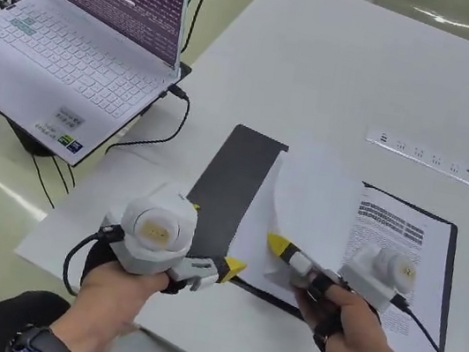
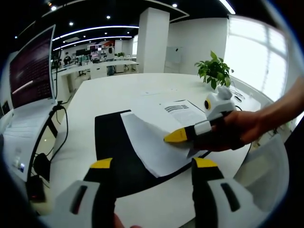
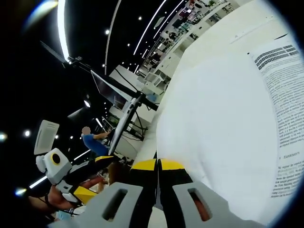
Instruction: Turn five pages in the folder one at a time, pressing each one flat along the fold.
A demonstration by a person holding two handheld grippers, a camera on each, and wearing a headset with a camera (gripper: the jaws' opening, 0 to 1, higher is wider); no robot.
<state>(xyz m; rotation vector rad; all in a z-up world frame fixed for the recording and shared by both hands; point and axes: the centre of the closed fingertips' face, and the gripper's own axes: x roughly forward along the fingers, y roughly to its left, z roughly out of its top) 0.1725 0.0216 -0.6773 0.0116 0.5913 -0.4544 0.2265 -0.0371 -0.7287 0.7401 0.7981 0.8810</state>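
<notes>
— On the white table [image 1: 351, 60], where is the folder [image 1: 226, 184]?
— It lies open near the front edge. Its black inner cover is to the left and a printed page [image 1: 402, 247] lies flat on the right. A laptop [image 1: 85, 45] stands off to the left, beyond the table's edge.
— And the right gripper [image 1: 280, 246]?
— Its jaws are closed on the lower edge of a white sheet [image 1: 316, 193], which stands lifted and curved above the fold.
— The left gripper [image 2: 153, 164]?
— Its jaws are spread wide and hold nothing. It hovers at the folder's near left edge, just beside the raised sheet. Whether it touches the cover cannot be told.
</notes>
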